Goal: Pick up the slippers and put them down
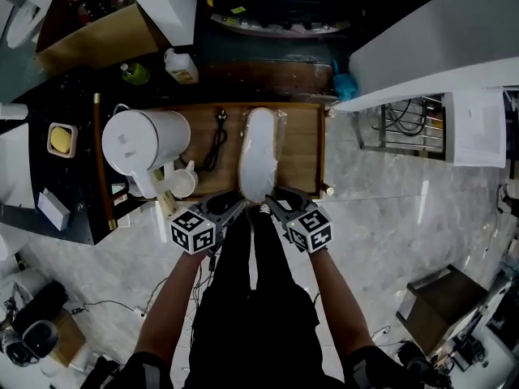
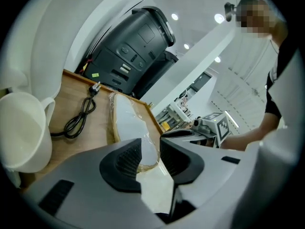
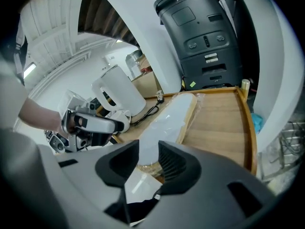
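Note:
A pair of white slippers [image 1: 259, 152] wrapped in clear plastic lies lengthwise on the wooden tabletop [image 1: 304, 148], toe end away from me. My left gripper [image 1: 235, 207] sits at the pack's near left corner and my right gripper [image 1: 272, 203] at its near right corner. In the left gripper view the jaws [image 2: 150, 159] stand partly apart, and the near end of the slippers [image 2: 128, 120] shows in the gap without being pressed. The right gripper [image 3: 148, 161] stands the same way over the slippers [image 3: 167, 120].
A white kettle [image 1: 146, 140], a white cup [image 1: 185, 183] and a coiled black cable [image 1: 215, 144] stand left of the slippers. The tabletop has a raised rim [image 1: 323, 148] on its right. A black machine [image 3: 202, 37] stands beyond the far edge. Marble floor lies to the right.

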The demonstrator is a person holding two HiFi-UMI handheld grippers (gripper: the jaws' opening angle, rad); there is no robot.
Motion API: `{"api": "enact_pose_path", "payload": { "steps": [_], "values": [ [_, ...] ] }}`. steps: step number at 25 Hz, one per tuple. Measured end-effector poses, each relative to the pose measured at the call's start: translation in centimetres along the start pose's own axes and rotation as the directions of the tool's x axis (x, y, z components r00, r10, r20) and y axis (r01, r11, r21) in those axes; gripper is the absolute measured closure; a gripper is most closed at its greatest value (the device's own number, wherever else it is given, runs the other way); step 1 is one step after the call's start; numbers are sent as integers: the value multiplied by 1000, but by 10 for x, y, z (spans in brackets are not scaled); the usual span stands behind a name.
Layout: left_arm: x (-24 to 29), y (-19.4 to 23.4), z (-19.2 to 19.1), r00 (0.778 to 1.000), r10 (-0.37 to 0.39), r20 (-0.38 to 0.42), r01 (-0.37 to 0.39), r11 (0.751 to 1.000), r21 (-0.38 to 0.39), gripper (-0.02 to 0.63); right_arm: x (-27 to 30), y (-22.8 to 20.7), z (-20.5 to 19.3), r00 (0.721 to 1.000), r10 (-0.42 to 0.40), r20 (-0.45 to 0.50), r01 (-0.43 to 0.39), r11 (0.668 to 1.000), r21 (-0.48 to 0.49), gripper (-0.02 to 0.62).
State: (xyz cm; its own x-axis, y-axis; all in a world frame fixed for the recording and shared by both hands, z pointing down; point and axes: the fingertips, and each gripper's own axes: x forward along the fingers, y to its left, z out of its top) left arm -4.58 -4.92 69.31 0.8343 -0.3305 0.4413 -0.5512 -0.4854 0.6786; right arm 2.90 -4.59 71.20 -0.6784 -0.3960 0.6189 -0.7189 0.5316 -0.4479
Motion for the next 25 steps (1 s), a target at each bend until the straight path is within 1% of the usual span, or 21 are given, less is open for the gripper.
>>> {"api": "enact_pose_path", "payload": {
  "steps": [4,9,12,15,18,21,25],
  "values": [
    [8,14,-4,1000,27,-9,-27,1000,-8,451,8,-11,2,1000,-6,19,5,999,54,418],
    [20,23,-5,999,27,-27,-27,999,-20,394,13,-28,3,999,-33,12,32,997,66,375],
    [27,26,-9,998,17,-55,-19,999,-35,350,17,-33,2,1000,-28,-2,28,996,86,342],
    [31,30,-12,996,15,-84,-20,999,-50,341,23,-36,0,999,-18,-29,21,996,91,327],
    [35,36,-16,993,33,-111,-40,998,-55,339,28,-37,-3,998,-15,-61,20,997,80,319],
    [37,43,-21,988,51,-143,-61,996,-65,337,31,-35,-7,997,-3,-78,10,996,90,318],
    [40,49,-20,985,67,-156,-79,994,-75,337,35,-36,-9,995,12,-99,-1,994,112,318]
  ]
}}
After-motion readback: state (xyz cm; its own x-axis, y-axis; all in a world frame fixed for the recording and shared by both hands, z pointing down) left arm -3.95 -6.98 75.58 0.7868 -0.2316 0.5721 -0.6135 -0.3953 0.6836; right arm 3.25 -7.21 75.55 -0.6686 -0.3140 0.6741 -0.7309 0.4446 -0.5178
